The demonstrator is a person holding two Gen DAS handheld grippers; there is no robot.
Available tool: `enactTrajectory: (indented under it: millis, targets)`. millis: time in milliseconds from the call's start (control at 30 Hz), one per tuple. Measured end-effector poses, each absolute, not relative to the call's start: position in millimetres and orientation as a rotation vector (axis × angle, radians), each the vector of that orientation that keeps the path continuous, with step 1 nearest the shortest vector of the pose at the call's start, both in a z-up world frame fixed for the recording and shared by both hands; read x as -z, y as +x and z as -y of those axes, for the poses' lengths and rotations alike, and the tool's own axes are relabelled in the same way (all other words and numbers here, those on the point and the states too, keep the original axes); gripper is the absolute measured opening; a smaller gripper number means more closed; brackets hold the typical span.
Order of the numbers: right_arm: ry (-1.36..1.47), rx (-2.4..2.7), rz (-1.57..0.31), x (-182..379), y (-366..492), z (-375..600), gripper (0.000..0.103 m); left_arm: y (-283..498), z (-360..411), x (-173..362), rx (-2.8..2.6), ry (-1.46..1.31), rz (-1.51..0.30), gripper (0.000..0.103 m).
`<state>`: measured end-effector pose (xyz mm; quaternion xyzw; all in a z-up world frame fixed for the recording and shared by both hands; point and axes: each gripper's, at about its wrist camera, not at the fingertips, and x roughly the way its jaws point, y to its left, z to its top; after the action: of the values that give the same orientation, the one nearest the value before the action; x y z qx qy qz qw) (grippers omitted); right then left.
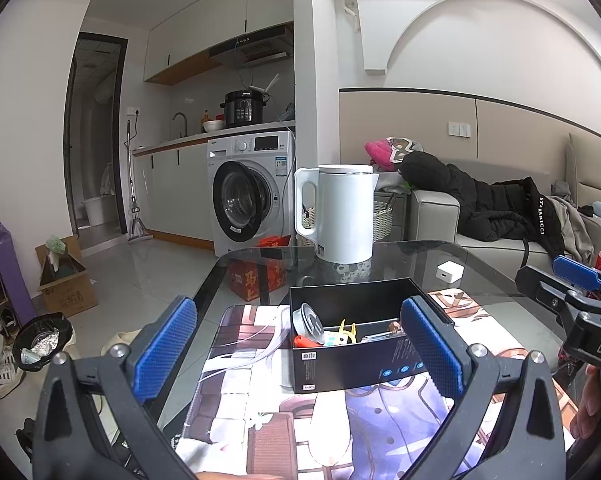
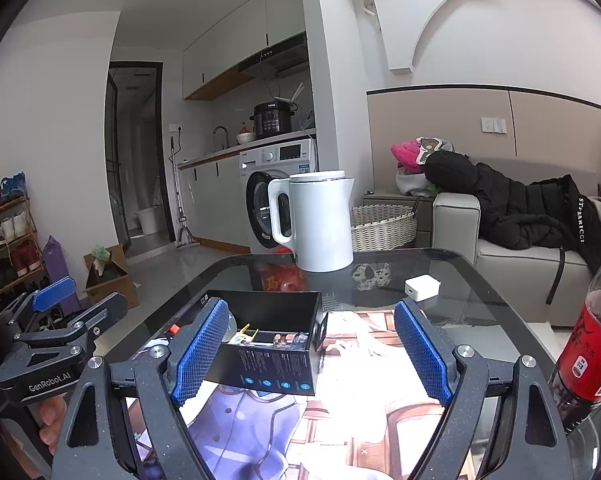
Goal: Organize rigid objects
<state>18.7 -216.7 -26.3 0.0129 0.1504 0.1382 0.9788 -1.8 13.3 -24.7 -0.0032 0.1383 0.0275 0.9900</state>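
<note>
Both tongs, my left gripper [image 1: 300, 352] and right gripper [image 2: 312, 352], hang released and empty before the black box [image 1: 364, 360] of small items on the glass table [image 2: 480, 280]. A careless reach could topple the soda bottle [image 2: 588, 344].

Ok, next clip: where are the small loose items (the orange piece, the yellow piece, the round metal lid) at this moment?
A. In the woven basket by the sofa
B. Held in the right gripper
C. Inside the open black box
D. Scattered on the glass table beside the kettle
C: the orange piece, yellow piece and round metal lid all lie inside the open black box on the printed mat.
</note>
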Motion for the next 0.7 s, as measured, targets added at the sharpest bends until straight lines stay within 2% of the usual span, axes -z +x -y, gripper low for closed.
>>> enactTrajectory:
  millis: [700]
  targets:
    - [0.029, -0.282, -0.304, 25.5, 18.7, 216.5, 0.087, -0.3, -14.4, 25.5, -0.064, -0.011, -0.284, 0.103]
